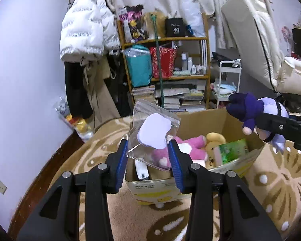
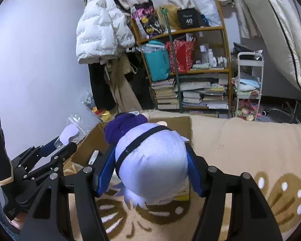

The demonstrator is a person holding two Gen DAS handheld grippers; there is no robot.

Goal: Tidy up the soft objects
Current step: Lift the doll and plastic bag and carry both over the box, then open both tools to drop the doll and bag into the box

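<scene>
The left gripper (image 1: 148, 152) is pinching a clear plastic bag (image 1: 150, 138) with a pale lilac soft piece (image 1: 153, 133) inside it, its blue pads pressing on the bag's two sides. It is holding the bag over the near left corner of the cardboard box (image 1: 202, 120), which is sitting on the patterned beige rug (image 1: 118, 221).

The right gripper (image 2: 148, 172) is squeezing a pale lilac plush doll (image 2: 152, 156) with a dark purple cap (image 2: 124, 126) and a black strap (image 2: 142, 138) across its body. In the left wrist view the doll (image 1: 271, 108) is hanging at 3 o'clock, above the box's right wall.

Judging from this, the step in hand is loading soft things into the box, with both hands carrying one item each. The next move is probably lowering each item past the rim and then letting the jaws spread. The bag looks slippery and floppy, so it may snag on the box edge.

Already lying in the box are a pink plush toy (image 1: 182, 150), a yellow plush toy (image 1: 215, 140) and a green packet (image 1: 233, 150), and they are taking up much of the middle and right, leaving room mostly at the near left.

At 12 o'clock a wooden shelf (image 1: 164, 40) is holding books and bags, with a white puffer jacket (image 1: 84, 26) hanging at 10 o'clock, well apart from the box and not in the way.
</scene>
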